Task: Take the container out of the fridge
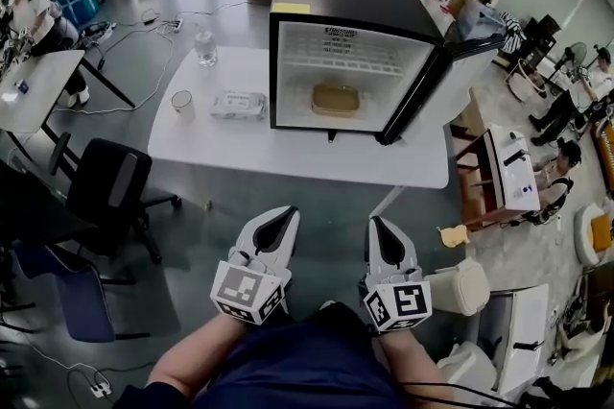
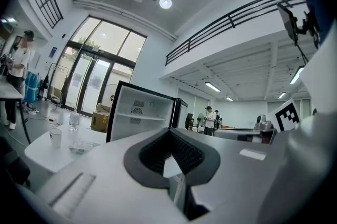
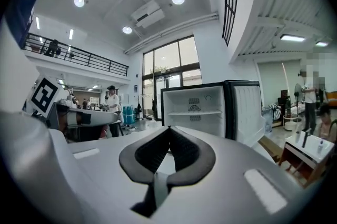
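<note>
A small black fridge (image 1: 331,23) stands open on the white table (image 1: 288,157), its door (image 1: 419,95) swung to the right. A tan container (image 1: 335,99) sits on the fridge floor. Both grippers are held low near my body, well short of the table. The left gripper (image 1: 286,213) is shut with nothing in it, and so is the right gripper (image 1: 376,225). In the left gripper view the left gripper (image 2: 169,131) points at the fridge (image 2: 139,115). The right gripper (image 3: 168,129) faces the fridge (image 3: 202,107) in its own view. The container is hidden in both gripper views.
On the table left of the fridge are a cup (image 1: 182,103), a pack of wipes (image 1: 238,105) and a water bottle (image 1: 205,47). A black office chair (image 1: 110,186) stands to my left, and low furniture (image 1: 499,177) to the right. People stand around the room.
</note>
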Demonstrator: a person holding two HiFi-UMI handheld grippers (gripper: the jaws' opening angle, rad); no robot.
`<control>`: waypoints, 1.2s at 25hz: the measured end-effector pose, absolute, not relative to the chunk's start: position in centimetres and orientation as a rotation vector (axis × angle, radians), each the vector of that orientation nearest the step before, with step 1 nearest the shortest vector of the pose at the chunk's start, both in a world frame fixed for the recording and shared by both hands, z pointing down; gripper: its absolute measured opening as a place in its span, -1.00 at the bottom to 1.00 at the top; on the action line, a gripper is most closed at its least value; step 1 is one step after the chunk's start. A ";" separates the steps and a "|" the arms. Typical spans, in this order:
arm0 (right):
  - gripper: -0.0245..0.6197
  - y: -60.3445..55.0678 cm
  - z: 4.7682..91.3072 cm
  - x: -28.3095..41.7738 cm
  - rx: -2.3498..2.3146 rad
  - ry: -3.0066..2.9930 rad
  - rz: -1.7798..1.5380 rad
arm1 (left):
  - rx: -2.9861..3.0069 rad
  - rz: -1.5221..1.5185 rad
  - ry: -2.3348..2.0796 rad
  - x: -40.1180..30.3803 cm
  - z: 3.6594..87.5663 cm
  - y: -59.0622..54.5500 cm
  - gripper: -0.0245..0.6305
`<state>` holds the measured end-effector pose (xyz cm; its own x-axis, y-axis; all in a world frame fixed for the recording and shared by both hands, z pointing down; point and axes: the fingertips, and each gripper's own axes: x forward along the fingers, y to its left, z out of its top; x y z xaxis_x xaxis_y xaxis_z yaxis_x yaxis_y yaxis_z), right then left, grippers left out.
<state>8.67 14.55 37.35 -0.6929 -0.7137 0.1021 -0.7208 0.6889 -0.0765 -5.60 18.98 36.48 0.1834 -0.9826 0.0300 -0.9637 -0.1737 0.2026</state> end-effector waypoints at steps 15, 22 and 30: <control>-0.90 11.2 37.9 6.1 1.217 -2.823 0.194 | 2.296 -0.165 -1.878 -7.9 36.3 15.3 -0.92; -0.90 5.4 37.5 5.0 1.144 -2.885 0.225 | 2.253 -0.140 -1.982 -9.1 35.2 10.7 -0.92; -0.90 -2.5 38.3 3.9 1.009 -2.939 0.297 | 2.175 -0.123 -2.059 -9.0 35.0 4.2 -0.92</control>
<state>3.88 -2.48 38.25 -0.7910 -0.6065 0.0807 -0.6104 0.7730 -0.1729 -9.04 4.22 35.04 0.0582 -0.9975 0.0393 -0.9858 -0.0512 0.1601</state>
